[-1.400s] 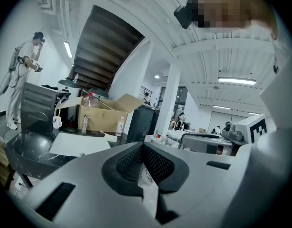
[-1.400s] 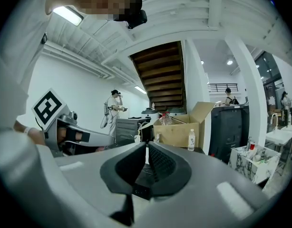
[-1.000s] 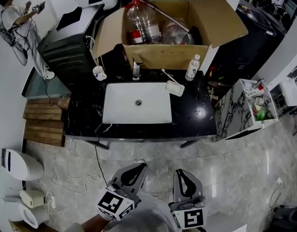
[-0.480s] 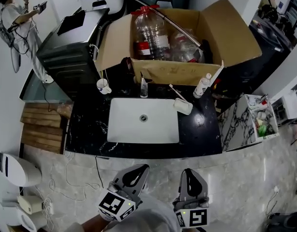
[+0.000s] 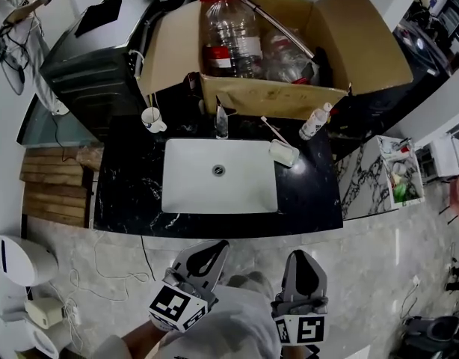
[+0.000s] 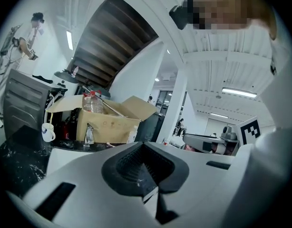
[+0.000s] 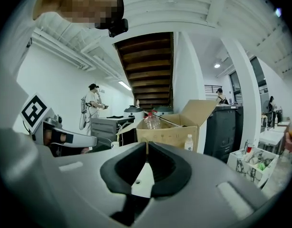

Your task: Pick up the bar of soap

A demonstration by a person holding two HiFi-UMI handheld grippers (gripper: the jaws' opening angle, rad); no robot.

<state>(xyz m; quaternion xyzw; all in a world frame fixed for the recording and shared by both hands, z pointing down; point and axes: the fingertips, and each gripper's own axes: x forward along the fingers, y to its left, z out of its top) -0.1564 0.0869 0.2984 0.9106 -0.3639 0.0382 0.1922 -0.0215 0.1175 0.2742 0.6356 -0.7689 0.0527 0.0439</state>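
The bar of soap [image 5: 284,152] is a pale block lying on the black counter [image 5: 125,193], just right of the white sink [image 5: 219,176]. Both grippers are held low and close to the person's body, well short of the counter. My left gripper [image 5: 213,247] points toward the sink with its jaws shut and nothing between them. In the left gripper view its tips [image 6: 144,144] meet. My right gripper [image 5: 301,255] is shut and empty too, its tips [image 7: 147,144] together. The soap is hidden behind the jaws in both gripper views.
An open cardboard box [image 5: 364,43] with a large plastic bottle [image 5: 231,32] stands behind the sink. A small white bottle [image 5: 316,122], a toothbrush [image 5: 270,131], a faucet [image 5: 220,120] and a mug [image 5: 151,118] line the counter's back. A marble-patterned bin [image 5: 368,178] stands right, a black cabinet [image 5: 95,58] left.
The head view has shifted, so the counter sits a little nearer and more centred. Both grippers stay shut, low in front of the person.
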